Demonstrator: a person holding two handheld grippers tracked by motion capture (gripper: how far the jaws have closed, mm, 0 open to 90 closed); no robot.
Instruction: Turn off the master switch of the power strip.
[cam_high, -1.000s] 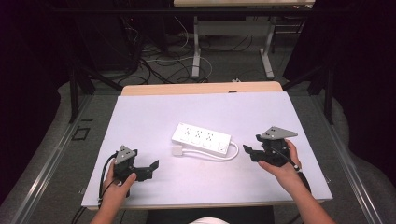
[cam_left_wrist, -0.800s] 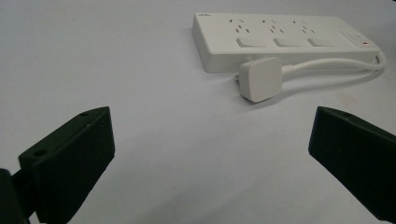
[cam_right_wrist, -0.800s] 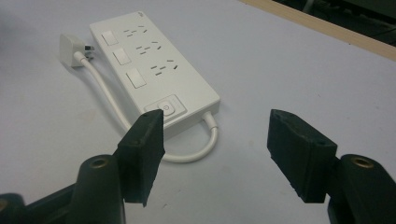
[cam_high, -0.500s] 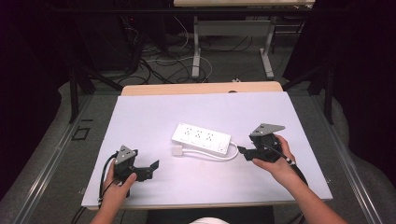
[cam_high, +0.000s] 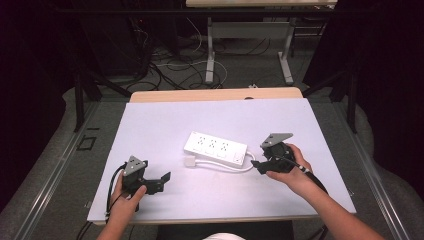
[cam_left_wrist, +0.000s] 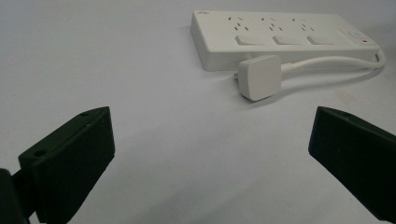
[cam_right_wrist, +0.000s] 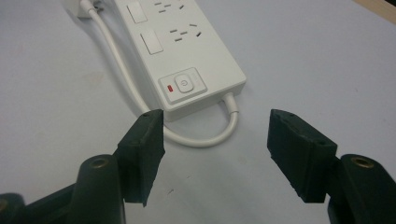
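Observation:
A white power strip (cam_high: 215, 148) lies flat in the middle of the white table (cam_high: 150, 125). Its white cable (cam_high: 222, 168) loops along the near side to a flat white plug (cam_high: 190, 162) lying loose by its left end. My right gripper (cam_high: 257, 157) is open, just right of the strip's switch end. In the right gripper view the right gripper (cam_right_wrist: 217, 126) straddles the cable bend (cam_right_wrist: 205, 139) below the power button (cam_right_wrist: 183, 85). My left gripper (cam_high: 162, 182) is open near the front left. It faces the plug (cam_left_wrist: 259, 77) and the strip (cam_left_wrist: 280, 37) from a distance.
A wooden table edge (cam_high: 215, 94) shows behind the white surface. Beyond it stand the grey legs of another table (cam_high: 210, 55) with loose cables (cam_high: 165, 65) on the floor. Metal rails (cam_high: 45, 180) run along both sides.
My right gripper has moved left and a little forward, up to the switch end of the power strip. The left gripper has stayed where it was.

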